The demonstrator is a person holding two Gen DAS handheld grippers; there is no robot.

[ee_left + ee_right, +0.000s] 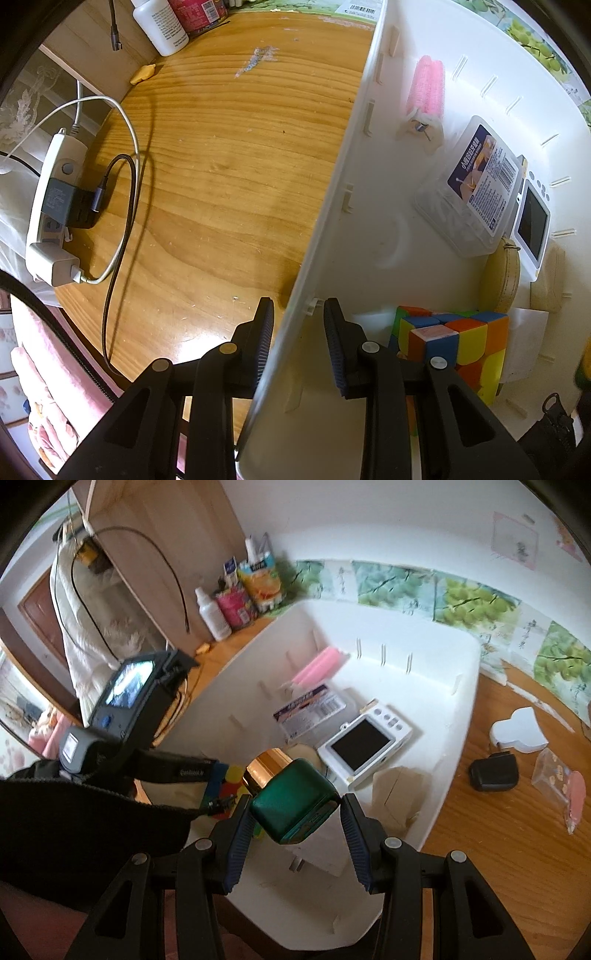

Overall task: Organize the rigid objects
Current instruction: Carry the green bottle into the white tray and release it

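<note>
**Green box held over the white bin**

Left gripper (298,310) pointing straight down, one finger on each side of the bin (332,192) wall. Outer finger pressed on the wall, inner finger a little way off it. Hard to tell if clamped tight or just straddling the wall.

Right gripper (295,808) tilted down and forward, reaching over the near part of the bin. Green box (293,805) between its fingers (242,834). Left pad touching the box. A small gap showing at the right pad, so can't say if the hold is tight. Box tipped on a corner, with a shiny gold cap (264,768) at its far end. Long side running from the gripper away toward the middle of the bin. No readable writing on the box.

Inside the bin: a color cube (450,343) near the left gripper, a clear box (469,192) with a blue label and barcode, a small white gadget (364,740) with a dark screen, and pink rollers (424,86) farther back. Label print too small to read.

On the wood table (221,166), left of the bin: a power strip (51,206) with two chargers and cables, and a white bottle (159,26). On the right of the bin: a black plug (493,771) and a white paper shape (519,731).

A strap near the dark sleeve (74,823) carries small white letters, too blurry to read.
</note>
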